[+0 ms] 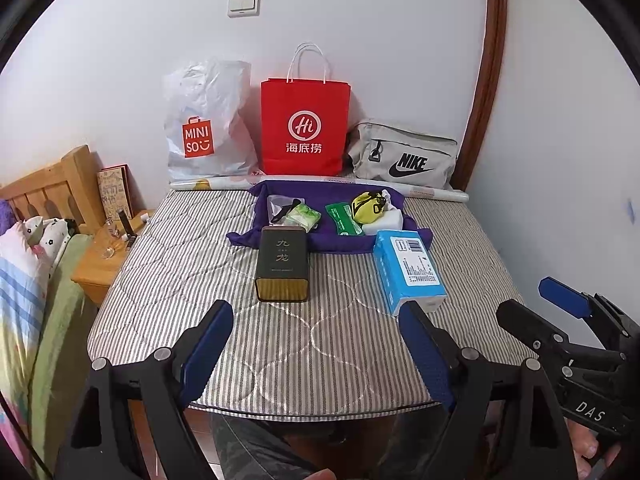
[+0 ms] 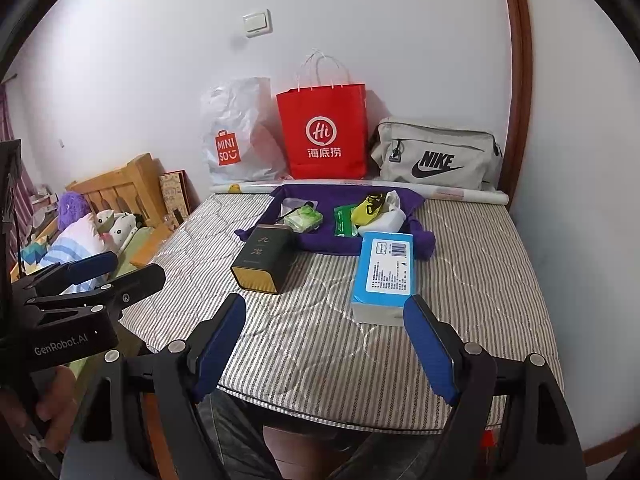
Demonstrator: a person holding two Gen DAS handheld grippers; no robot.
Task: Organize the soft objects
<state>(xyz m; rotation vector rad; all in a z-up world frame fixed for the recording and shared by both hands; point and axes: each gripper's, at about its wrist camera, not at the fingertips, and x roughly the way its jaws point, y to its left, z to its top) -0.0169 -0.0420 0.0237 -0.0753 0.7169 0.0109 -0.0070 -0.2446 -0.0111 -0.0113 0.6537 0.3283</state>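
Note:
A purple cloth lies spread on the striped mattress. On it sit green wipe packs, a yellow pouch and a white bundle. In front of the cloth are a dark tin box and a blue tissue pack. My left gripper hovers open over the mattress's near edge, holding nothing. My right gripper is beside it, open, just short of the tissue pack.
Against the far wall stand a white plastic bag, a red paper bag and a grey zip bag, with a paper roll before them. A wooden nightstand, headboard and pillows are left.

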